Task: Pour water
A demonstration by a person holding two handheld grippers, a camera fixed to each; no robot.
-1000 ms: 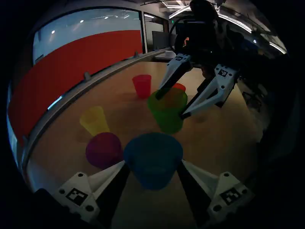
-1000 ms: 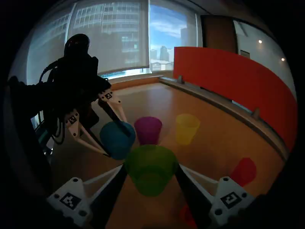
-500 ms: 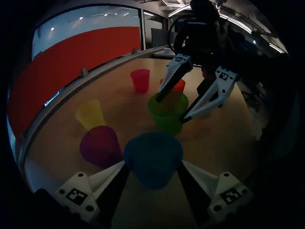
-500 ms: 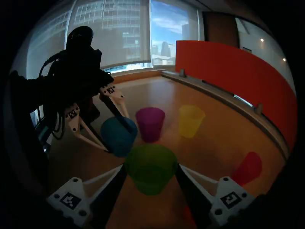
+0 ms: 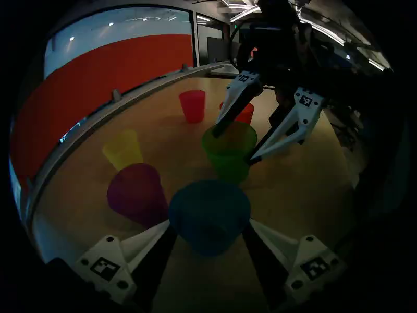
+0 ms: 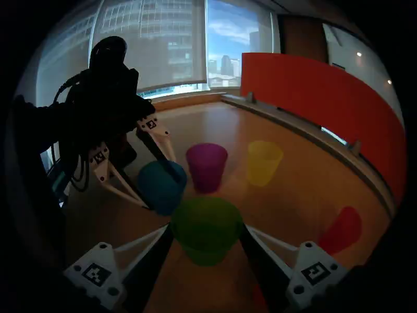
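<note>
green cup clamped between right tool fingers

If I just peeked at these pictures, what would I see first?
Two bright cups pop out up close: a blue cup pinched in the left gripper, and a green cup pinched in the right gripper. Behind them a purple cup and a yellow cup stand on the wooden table, with a big red wall along one edge.
</note>
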